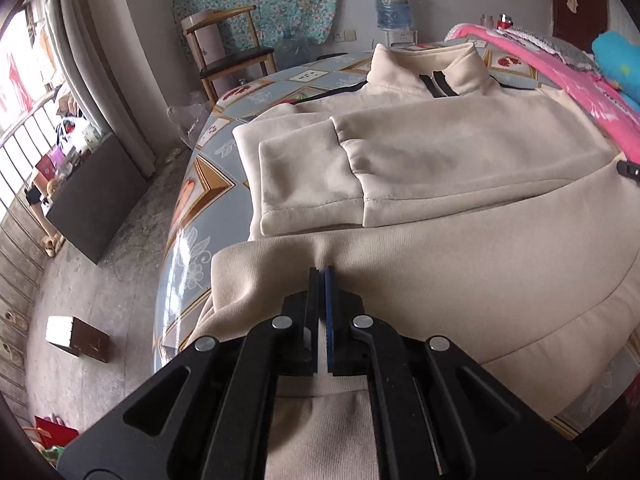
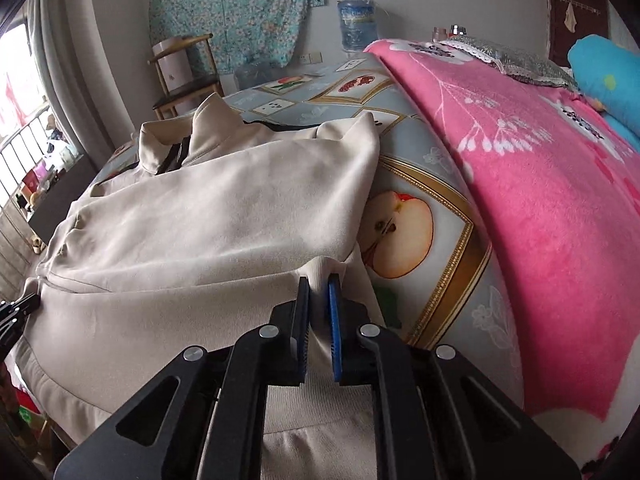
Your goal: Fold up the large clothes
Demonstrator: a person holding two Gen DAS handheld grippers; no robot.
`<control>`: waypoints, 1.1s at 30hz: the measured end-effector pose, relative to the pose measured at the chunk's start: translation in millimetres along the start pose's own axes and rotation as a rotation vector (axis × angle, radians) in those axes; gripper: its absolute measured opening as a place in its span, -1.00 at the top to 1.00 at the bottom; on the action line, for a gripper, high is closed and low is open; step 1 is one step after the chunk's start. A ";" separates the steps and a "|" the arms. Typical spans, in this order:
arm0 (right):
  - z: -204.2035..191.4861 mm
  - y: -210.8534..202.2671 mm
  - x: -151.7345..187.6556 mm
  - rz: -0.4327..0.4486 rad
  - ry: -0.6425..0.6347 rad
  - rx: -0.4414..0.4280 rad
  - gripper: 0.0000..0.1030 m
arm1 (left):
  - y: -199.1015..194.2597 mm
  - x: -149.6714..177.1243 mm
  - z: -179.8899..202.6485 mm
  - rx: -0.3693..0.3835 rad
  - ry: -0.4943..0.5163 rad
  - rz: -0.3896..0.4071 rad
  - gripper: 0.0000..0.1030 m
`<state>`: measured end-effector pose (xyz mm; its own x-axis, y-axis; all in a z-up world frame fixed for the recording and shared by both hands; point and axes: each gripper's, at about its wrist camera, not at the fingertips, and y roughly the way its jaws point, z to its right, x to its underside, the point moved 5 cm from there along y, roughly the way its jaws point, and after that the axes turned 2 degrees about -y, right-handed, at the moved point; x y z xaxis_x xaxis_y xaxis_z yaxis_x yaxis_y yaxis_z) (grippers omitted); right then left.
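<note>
A large beige zip jacket (image 1: pixel 460 152) lies on a table covered with a fruit-print cloth (image 1: pixel 200 184). Its collar points away and both sleeves are folded across the chest. My left gripper (image 1: pixel 322 270) is shut on the jacket's ribbed bottom hem near its left corner, and the hem is lifted and folded up toward the chest. My right gripper (image 2: pixel 319 279) is shut on the same jacket (image 2: pixel 224 208) at the hem's right corner, with fabric pinched between the pads. The left gripper's tip shows at the right wrist view's left edge (image 2: pixel 16 312).
A pink floral blanket (image 2: pixel 540 200) lies on the table right of the jacket, with a blue cushion (image 2: pixel 604 76) beyond. A wooden chair (image 1: pixel 228 52) and a water bottle (image 1: pixel 394 4) stand behind the table. A small box (image 1: pixel 76 338) lies on the concrete floor at left.
</note>
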<state>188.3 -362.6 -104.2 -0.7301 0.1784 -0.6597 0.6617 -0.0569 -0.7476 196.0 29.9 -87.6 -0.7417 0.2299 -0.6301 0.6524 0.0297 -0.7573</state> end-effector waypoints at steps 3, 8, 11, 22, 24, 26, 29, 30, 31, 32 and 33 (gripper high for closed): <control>6.9 -16.5 -2.7 -0.014 0.014 0.055 0.32 | 0.0 0.8 3.5 -0.026 0.027 0.010 0.96; 8.9 -75.2 -13.4 0.099 0.104 0.000 0.20 | -0.4 0.5 2.1 -0.015 0.018 0.012 0.96; -49.0 -78.9 -14.1 0.087 0.002 -0.171 0.20 | -1.0 1.2 0.8 -0.004 0.014 0.019 0.96; -216.7 14.4 25.8 -0.154 -0.369 -0.342 0.71 | -1.5 0.2 -14.8 0.096 -0.043 0.004 0.84; -213.5 14.1 23.4 -0.167 -0.348 -0.335 0.77 | -12.3 -0.3 -31.9 0.098 -0.099 0.011 0.81; -210.8 13.4 26.0 -0.165 -0.331 -0.344 0.77 | -32.8 0.4 -46.8 0.182 -0.153 0.054 0.80; -211.5 14.2 27.9 -0.156 -0.317 -0.336 0.77 | -55.3 8.5 -52.3 0.332 -0.177 0.072 0.77; -212.0 14.5 27.7 -0.157 -0.315 -0.333 0.77 | -57.8 13.0 -50.3 0.367 -0.177 0.065 0.76; -211.3 15.5 27.0 -0.159 -0.314 -0.331 0.77 | -56.5 18.2 -48.7 0.381 -0.180 0.053 0.76; -211.3 16.1 26.5 -0.160 -0.313 -0.333 0.77 | -49.7 24.9 -48.7 0.369 -0.184 0.026 0.75; -210.9 15.9 26.6 -0.161 -0.312 -0.335 0.77 | -38.8 32.8 -51.1 0.318 -0.189 -0.014 0.75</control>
<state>215.3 -151.6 -117.5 -0.8104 -0.1470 -0.5672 0.5169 0.2763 -0.8102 154.3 86.1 -70.1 -0.7850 0.0471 -0.6177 0.5835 -0.2787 -0.7628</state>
